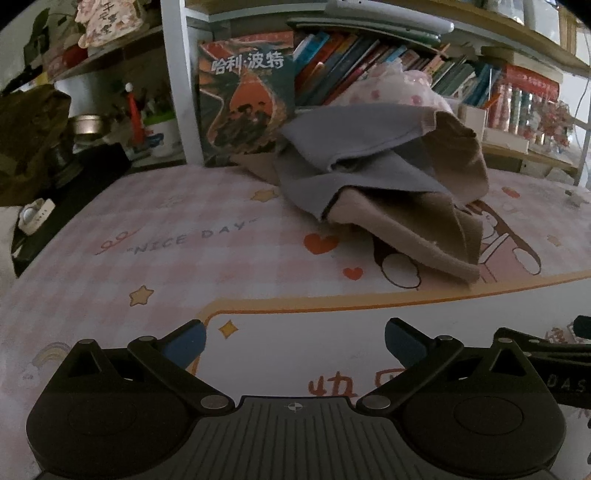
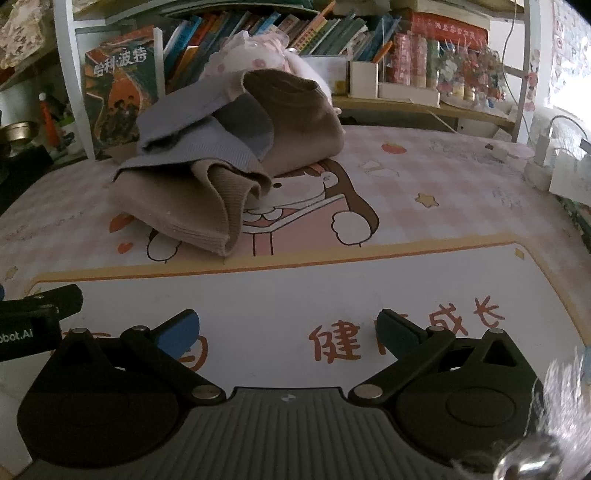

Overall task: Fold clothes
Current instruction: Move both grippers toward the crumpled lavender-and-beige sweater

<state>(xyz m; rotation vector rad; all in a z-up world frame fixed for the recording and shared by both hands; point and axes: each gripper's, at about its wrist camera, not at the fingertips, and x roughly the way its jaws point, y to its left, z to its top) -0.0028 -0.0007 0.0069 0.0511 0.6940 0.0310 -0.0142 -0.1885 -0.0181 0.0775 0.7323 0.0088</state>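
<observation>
A crumpled pile of clothes lies at the back of the desk mat: a grey-blue garment [image 1: 354, 155] [image 2: 195, 144] on top of a beige knit garment [image 1: 417, 225] [image 2: 184, 206], with a pink-and-white patterned piece [image 1: 399, 88] [image 2: 255, 55] behind. My left gripper [image 1: 295, 341] is open and empty, low over the near part of the mat, well short of the pile. My right gripper [image 2: 288, 332] is open and empty, also near the front edge. Part of the right gripper [image 1: 554, 350] shows at the left wrist view's right edge.
The pink cartoon desk mat [image 1: 166, 240] [image 2: 443, 206] covers the table. A bookshelf with books [image 1: 343, 62] [image 2: 280, 29] stands right behind the pile. A metal bowl [image 1: 86, 125] and dark items sit at far left; a charger and cables [image 2: 543, 155] at far right.
</observation>
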